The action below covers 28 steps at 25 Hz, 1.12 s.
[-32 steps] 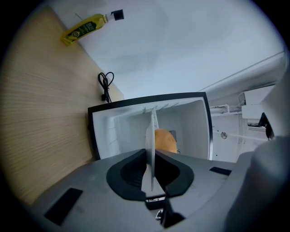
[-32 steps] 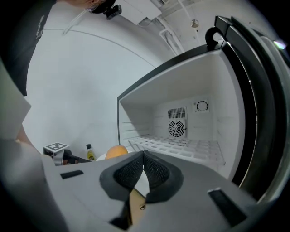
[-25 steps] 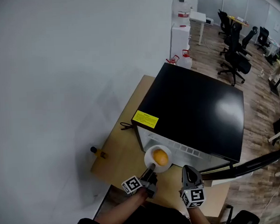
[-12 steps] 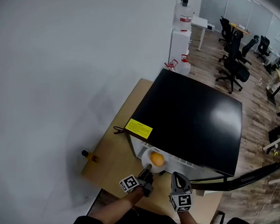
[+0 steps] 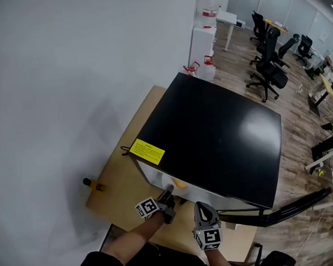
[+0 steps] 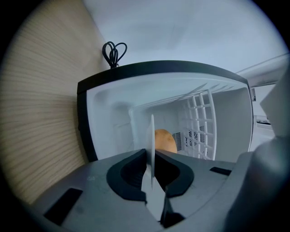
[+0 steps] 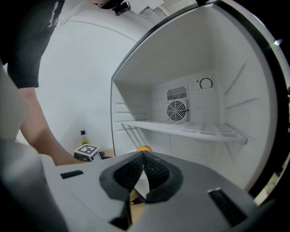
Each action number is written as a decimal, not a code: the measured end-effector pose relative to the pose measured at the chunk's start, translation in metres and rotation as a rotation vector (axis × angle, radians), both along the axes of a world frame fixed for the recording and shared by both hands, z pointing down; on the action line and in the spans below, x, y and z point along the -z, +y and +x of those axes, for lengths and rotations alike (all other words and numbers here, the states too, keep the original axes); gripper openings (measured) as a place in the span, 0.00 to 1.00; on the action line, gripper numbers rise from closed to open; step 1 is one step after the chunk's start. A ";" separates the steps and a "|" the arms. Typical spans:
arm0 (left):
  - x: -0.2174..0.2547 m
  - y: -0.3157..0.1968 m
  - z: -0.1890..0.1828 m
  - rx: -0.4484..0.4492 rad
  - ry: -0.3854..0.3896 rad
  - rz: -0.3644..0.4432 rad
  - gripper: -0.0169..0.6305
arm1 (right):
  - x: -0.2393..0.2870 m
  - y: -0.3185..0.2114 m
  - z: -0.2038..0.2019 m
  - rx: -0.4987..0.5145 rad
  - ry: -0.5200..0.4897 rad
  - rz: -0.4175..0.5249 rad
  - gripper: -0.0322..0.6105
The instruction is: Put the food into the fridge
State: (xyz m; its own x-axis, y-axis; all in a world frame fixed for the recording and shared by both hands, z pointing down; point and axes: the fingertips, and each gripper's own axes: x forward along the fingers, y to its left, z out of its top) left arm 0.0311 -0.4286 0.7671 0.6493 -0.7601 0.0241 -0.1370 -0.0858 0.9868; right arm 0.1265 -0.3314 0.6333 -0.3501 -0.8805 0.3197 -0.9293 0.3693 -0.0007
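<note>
Two grippers are working at the open front of the fridge, which is standing on the table. My left gripper is clamping the near rim of the white plate, with its jaws closed down to the plate's thickness. My right gripper is hovering just beside it at the fridge mouth, jaws pressed together on nothing.

The plate is extending straight ahead of the left gripper into the fridge cavity, in line with the jaws, so that gripper's view is showing it edge-on. The orange food is lying on the plate beyond the jaws, past the fridge's front edge. The left gripper is the nearer one and is carrying the whole load. I am judging that the coming travel runs inward along the plate's axis, then down.

No view is showing the fridge floor under the plate. The fridge top is covering most of the plate in the head view. Whether the plate is clearing the white shelf I cannot tell.
</note>
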 end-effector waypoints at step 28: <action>-0.027 -0.046 0.010 0.024 -0.007 -0.175 0.08 | -0.019 0.020 0.033 -0.064 0.038 -0.053 0.14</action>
